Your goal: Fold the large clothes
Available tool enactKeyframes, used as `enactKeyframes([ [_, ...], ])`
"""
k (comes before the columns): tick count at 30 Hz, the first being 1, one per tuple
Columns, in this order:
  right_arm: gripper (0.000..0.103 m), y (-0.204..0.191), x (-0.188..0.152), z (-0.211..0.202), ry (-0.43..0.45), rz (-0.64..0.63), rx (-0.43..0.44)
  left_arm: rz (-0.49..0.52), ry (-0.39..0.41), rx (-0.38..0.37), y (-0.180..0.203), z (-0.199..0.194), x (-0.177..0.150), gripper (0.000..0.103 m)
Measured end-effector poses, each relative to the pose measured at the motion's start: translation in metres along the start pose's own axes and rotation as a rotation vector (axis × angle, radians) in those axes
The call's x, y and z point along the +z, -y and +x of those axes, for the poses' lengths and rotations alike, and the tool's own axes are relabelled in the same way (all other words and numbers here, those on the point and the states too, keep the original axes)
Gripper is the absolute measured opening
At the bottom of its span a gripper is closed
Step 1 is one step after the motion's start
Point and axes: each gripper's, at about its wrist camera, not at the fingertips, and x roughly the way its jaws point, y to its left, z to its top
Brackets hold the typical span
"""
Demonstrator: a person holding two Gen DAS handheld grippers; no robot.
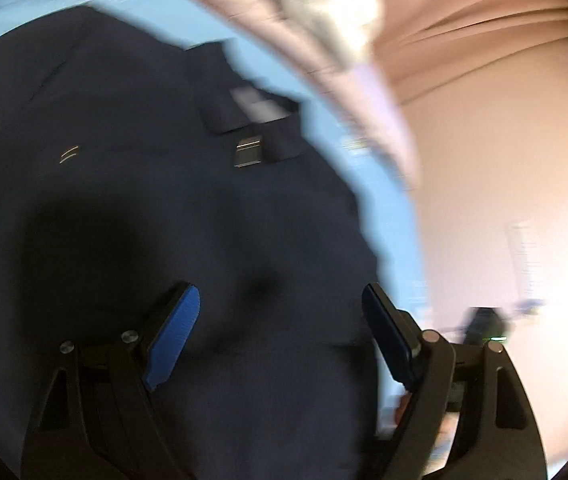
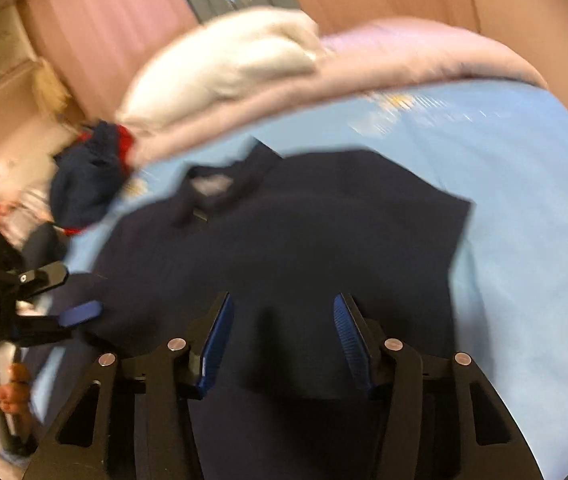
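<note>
Nearest in left wrist view: left gripper, blue pads spread wide, nothing between them, hovering above dark cloth. Nearest in right wrist view: right gripper, jaws at a middling gap, empty, pads clear of fabric as far as blur allows.

Just beyond both: navy shirt, laid out on light blue bedsheet, collar with label at far end, one short sleeve out to the right in right wrist view. Small metallic clip or tag near collar in left wrist view; exact nature unclear.

Left edge of right wrist view: hand on gripper handle. Farther: crumpled navy-and-red garment, then pale pink duvet with white pillow on top, pink curtains behind.

Risks, as judgement: heavy motion blur, so a fast descent may pinch sheet together with shirt; uneven grab points likely to give a skewed fold; a grab through both layers could bunch cloth; stray garment close to collar may get dragged.

Count: two grippers, one shirt spread, one other garment, one pillow, one duvet.
</note>
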Motion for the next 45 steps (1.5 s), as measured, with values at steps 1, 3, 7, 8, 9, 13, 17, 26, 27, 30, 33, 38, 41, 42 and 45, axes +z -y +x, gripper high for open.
enactKeyframes([
  [1,0.054,0.005,-0.004,0.001,-0.013,-0.003,-0.038,0.009,-0.013,0.078,-0.01,0.006,-0.003,0.083],
  [3,0.045,0.01,-0.011,0.002,-0.017,-0.039,-0.118,0.002,-0.013,0.123,-0.027,0.007,-0.006,0.07],
  [7,0.045,0.009,-0.014,-0.006,-0.009,-0.058,-0.145,-0.025,0.016,0.081,-0.042,-0.017,-0.006,0.068],
  [8,0.046,0.006,-0.014,-0.012,-0.004,-0.058,-0.158,-0.035,0.033,0.069,-0.044,-0.028,-0.006,0.074],
  [9,0.047,0.004,-0.015,-0.016,0.0,-0.059,-0.16,-0.044,0.056,0.059,-0.047,-0.041,-0.007,0.088],
  [13,0.06,-0.012,-0.026,-0.05,0.032,-0.071,-0.096,-0.065,0.175,0.083,-0.069,-0.113,-0.028,0.102],
  [17,0.06,-0.024,-0.047,-0.069,0.02,-0.061,-0.016,-0.24,0.257,0.049,-0.135,-0.185,-0.075,0.102],
  [26,0.065,-0.062,-0.092,-0.107,0.044,-0.065,0.118,-0.65,0.586,-0.089,-0.258,-0.306,-0.185,0.102],
  [27,0.065,-0.065,-0.095,-0.108,0.049,-0.058,0.126,-0.677,0.602,-0.108,-0.264,-0.315,-0.191,0.102],
  [30,0.065,-0.072,-0.104,-0.11,0.048,-0.039,0.154,-0.732,0.644,-0.16,-0.278,-0.324,-0.2,0.102],
  [33,0.066,-0.078,-0.111,-0.11,0.042,-0.031,0.157,-0.759,0.677,-0.126,-0.288,-0.333,-0.195,0.102],
  [38,0.066,-0.083,-0.117,-0.115,0.052,-0.021,0.157,-0.791,0.742,0.037,-0.302,-0.346,-0.177,0.099],
  [41,0.067,-0.081,-0.119,-0.113,0.052,0.002,0.149,-0.805,0.763,0.134,-0.307,-0.342,-0.162,0.074],
  [42,0.067,-0.079,-0.119,-0.111,0.046,0.015,0.145,-0.81,0.755,0.167,-0.308,-0.343,-0.159,0.055],
  [45,0.067,-0.075,-0.121,-0.106,0.039,0.032,0.139,-0.805,0.68,0.287,-0.312,-0.339,-0.148,0.021],
])
